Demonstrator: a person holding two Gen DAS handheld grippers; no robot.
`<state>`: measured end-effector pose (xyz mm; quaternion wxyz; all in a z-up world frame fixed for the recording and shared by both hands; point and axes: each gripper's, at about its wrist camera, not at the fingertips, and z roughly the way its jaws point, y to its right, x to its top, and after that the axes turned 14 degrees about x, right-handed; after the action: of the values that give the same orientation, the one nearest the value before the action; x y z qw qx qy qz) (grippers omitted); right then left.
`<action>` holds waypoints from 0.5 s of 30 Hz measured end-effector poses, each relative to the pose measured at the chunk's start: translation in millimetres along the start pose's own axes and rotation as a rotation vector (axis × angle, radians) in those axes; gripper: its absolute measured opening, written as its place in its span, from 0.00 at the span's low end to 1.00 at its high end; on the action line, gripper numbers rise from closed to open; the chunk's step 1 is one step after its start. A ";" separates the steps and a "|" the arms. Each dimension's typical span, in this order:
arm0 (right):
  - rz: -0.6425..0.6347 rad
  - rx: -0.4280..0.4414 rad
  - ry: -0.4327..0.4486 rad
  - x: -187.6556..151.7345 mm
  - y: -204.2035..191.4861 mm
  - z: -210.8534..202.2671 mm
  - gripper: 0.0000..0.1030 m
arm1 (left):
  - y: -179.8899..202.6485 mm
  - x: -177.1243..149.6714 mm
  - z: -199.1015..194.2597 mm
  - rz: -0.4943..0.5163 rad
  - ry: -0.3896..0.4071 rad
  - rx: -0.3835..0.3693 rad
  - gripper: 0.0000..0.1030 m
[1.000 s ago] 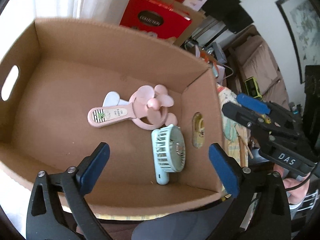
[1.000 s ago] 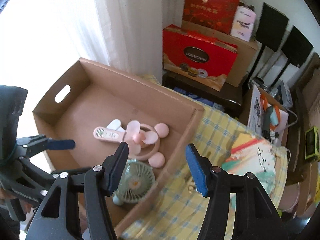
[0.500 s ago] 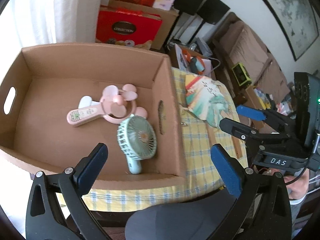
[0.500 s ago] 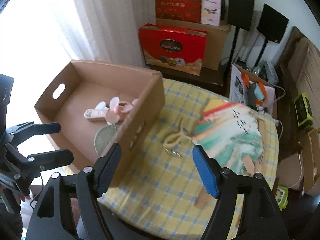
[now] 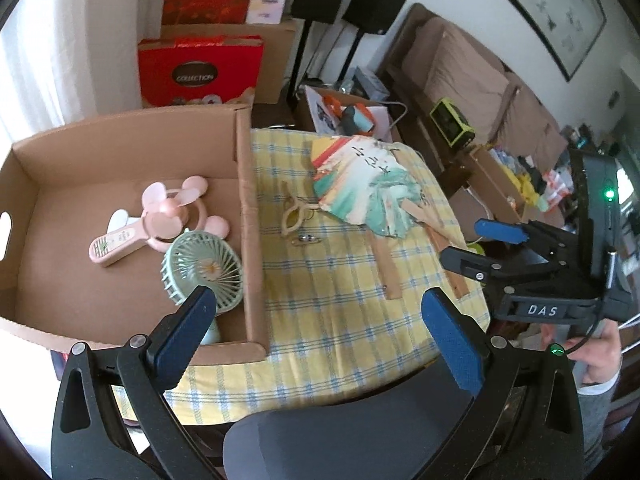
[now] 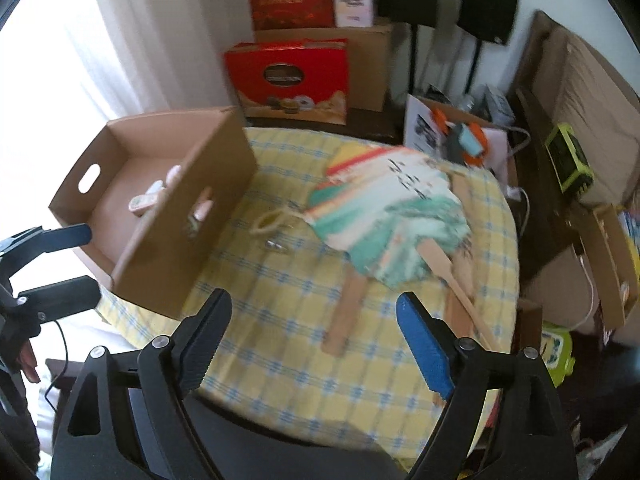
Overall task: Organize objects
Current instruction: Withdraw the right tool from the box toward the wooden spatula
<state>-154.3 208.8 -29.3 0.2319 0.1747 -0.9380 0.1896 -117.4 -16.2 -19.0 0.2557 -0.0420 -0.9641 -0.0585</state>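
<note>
An open cardboard box [image 5: 248, 220] stands on the left of the yellow checked table [image 5: 340, 300]. In it lie a pink handheld fan [image 5: 160, 220] and a mint green fan [image 5: 204, 268]. On the cloth lie overlapping painted paper fans [image 5: 360, 188] [image 6: 384, 216] with wooden handles, pale sunglasses [image 5: 294, 218] and a small metal keyring [image 5: 306, 239]. My left gripper [image 5: 320, 320] hangs open and empty above the table's near edge, beside the box. My right gripper [image 6: 314, 312] is opening above the cloth with nothing between its fingers. It points at the paper fans' handles.
A dark grey chair back [image 5: 360, 440] sits under both grippers. Behind the table are red gift boxes [image 5: 200, 72], cartons, two black speakers on stands and a small box of clutter [image 5: 348, 116]. A sofa and a green device [image 5: 452, 122] lie to the right.
Both grippers have swung from over the box to the right, above the checked cloth. The right gripper's jaws have spread wider. The fans in the box have not moved.
</note>
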 end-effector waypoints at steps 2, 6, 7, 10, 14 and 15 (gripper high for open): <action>0.023 -0.011 0.010 -8.7 13.3 -6.3 0.83 | 8.6 -2.3 1.8 0.012 0.004 0.003 1.00; 0.063 -0.033 0.032 -22.1 35.8 -17.0 0.83 | 24.2 -7.6 9.1 0.021 -0.007 -0.014 1.00; 0.073 -0.040 0.037 -25.5 40.9 -19.0 0.83 | 28.0 -9.1 10.7 0.024 -0.008 -0.015 1.00; 0.101 -0.068 0.052 -35.4 57.3 -24.1 0.83 | 36.7 -13.3 14.9 0.028 0.001 -0.011 1.00; 0.136 -0.093 0.068 -48.4 76.6 -25.9 0.83 | 46.8 -18.2 22.8 0.016 -0.006 -0.045 1.00; 0.141 -0.101 0.070 -50.9 79.9 -25.7 0.83 | 50.6 -19.7 25.4 0.016 -0.011 -0.050 1.00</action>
<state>-135.7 301.5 -55.6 0.2592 0.0894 -0.9476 0.1638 -107.1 36.3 -46.1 0.2499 -0.0563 -0.9633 -0.0803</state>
